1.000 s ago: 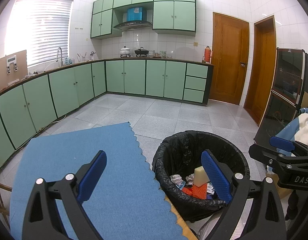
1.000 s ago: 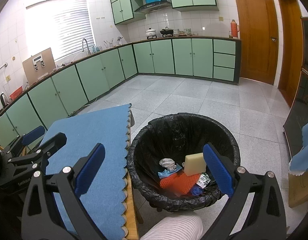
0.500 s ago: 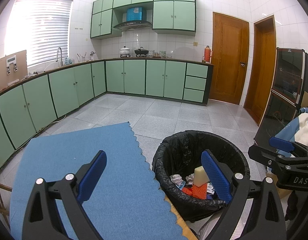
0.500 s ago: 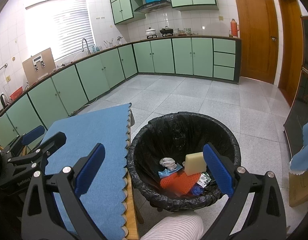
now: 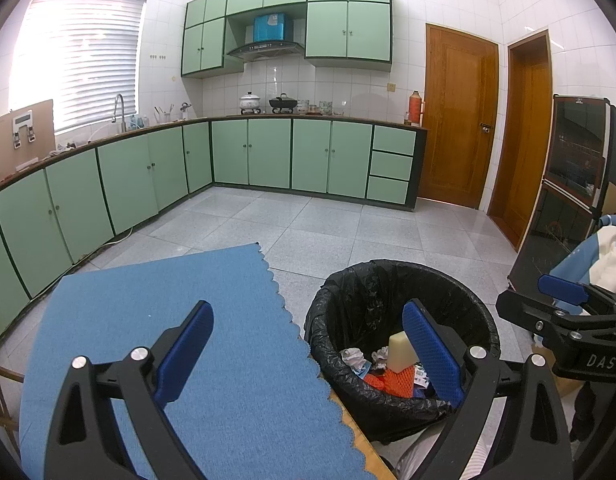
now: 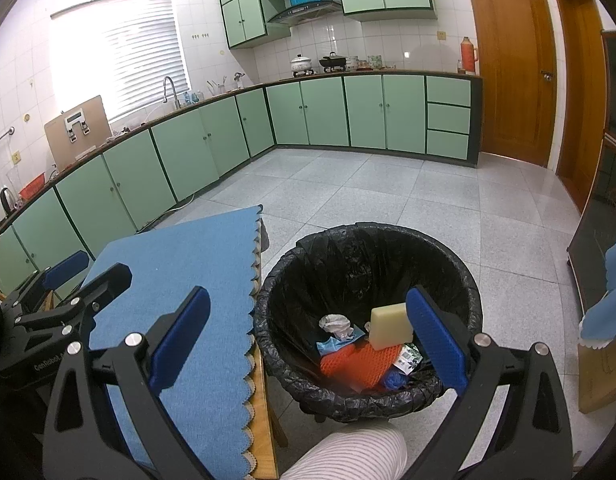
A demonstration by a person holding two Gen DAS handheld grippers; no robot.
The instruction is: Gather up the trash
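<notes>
Left wrist view: the left gripper is held wide and empty over the cloth's right edge. The bin is seen just beside that edge, trash lying inside.

Right wrist view: the right gripper is spread wide, empty, above the bin. A sponge, orange mesh and crumpled paper are seen at its bottom.

Right hand-held gripper reads "DAS"; left one perhaps "GenRobot".

Both wrist views face the kitchen from above the table's edge, sharing the trash bin.
</notes>
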